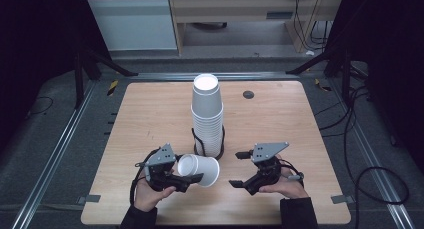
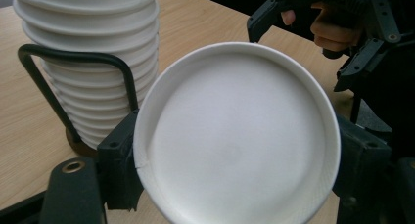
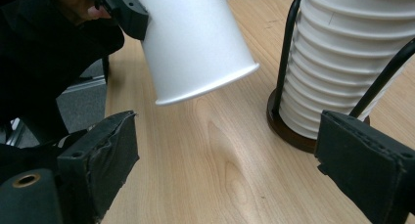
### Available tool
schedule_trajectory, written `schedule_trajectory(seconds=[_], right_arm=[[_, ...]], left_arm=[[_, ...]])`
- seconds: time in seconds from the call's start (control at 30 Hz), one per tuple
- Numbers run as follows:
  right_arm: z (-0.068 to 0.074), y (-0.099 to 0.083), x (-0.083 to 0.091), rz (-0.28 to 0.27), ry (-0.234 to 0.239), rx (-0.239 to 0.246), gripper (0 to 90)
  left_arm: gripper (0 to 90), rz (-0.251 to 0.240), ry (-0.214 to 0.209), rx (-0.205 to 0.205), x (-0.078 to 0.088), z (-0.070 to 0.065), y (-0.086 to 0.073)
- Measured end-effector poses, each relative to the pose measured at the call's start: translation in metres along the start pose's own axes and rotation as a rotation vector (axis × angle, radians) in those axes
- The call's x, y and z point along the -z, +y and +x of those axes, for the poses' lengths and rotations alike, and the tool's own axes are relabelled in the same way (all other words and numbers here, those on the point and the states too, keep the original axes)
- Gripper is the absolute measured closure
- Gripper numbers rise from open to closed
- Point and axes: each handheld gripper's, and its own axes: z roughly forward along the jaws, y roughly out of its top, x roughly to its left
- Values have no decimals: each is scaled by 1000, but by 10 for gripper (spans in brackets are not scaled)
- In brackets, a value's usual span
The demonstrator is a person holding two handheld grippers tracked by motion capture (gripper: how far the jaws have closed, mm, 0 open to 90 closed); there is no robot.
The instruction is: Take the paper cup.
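A white paper cup (image 1: 199, 170) lies on its side in the air, above the wooden table's (image 1: 150, 114) front. My left gripper (image 1: 188, 173) is shut on it, a pad on either side near the base. In the left gripper view the cup's round base (image 2: 237, 136) faces the camera between the pads. My right gripper (image 1: 237, 169) is open to the right of the cup with nothing between its jaws; its own view shows the cup's rim (image 3: 208, 89) pointing down towards the gripper (image 3: 225, 165). A tall stack of white cups (image 1: 207, 116) stands in a black wire holder (image 1: 196, 141) just behind both grippers.
A small black round cap (image 1: 248, 94) sits in the tabletop at the back right. The stack (image 3: 342, 62) and its holder's base (image 3: 288, 131) stand close to my right gripper's right jaw. Metal rails and cables run along the floor on both sides of the table.
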Motion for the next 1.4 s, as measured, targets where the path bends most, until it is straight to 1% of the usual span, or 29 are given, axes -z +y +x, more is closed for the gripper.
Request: schedule_trajectory(seconds=[0.07,0.1,0.13,0.17,0.33,0.5,0.6,0.63,0.7,0.73,0.77,0.87,0.97,1.0,1.03,1.1,1.13,1.2,1.23,1.27,1.3,1.4], right_arm=[[0,-2,0,-2,-6,-7,91],[-1,-4,1,-14,-12,-16,91],[-1,-4,1,-14,-12,-16,91],[-1,-6,2,-24,-16,-28,91],[-1,-11,2,-30,-29,-46,91],[0,-12,3,-50,-34,-56,93],[1,-13,3,-70,-40,-64,94],[1,-14,3,-75,-42,-69,95],[2,-16,3,-90,-42,-81,93],[2,-18,3,-95,-42,-88,92],[3,-20,1,-94,-41,-97,89],[4,-21,0,-96,-35,-103,92],[5,-21,-2,-102,-23,-110,99],[6,-21,-2,-106,-15,-111,99],[7,-22,-2,-112,-9,-113,99],[8,-21,-3,-141,24,-117,98],[8,-21,-3,-141,24,-117,98],[8,-21,-4,-157,42,-124,97],[9,-21,-6,-150,48,-122,91],[9,-21,-6,-150,48,-122,91],[9,-21,-9,-136,55,-119,88],[9,-21,-11,-136,63,-121,86]], left_arm=[[213,-8,-3,7,0,1,-1],[213,-13,0,7,0,0,-2],[213,-13,0,7,0,0,-2],[213,-16,-5,8,-1,0,-2],[213,-24,-3,9,-1,0,-2],[213,-69,-20,13,1,-1,-1],[212,-96,-19,15,1,-1,0],[212,-101,-27,17,2,-1,0],[212,-111,-22,13,3,-1,0],[212,-112,-27,15,3,-1,1],[212,-115,-25,13,3,-1,1],[212,-116,-30,12,2,-2,1],[212,-127,-40,11,2,-2,1],[212,-135,-43,9,2,-3,2],[212,-137,-57,11,2,-3,2],[212,-135,-55,6,2,-3,3],[212,-134,-59,3,2,-4,3],[212,-136,-71,0,1,-5,4],[212,-139,-86,-5,1,-6,5],[212,-139,-86,-5,1,-6,5],[212,-141,-91,-7,0,-7,5],[212,-147,-107,-11,-1,-8,8]])
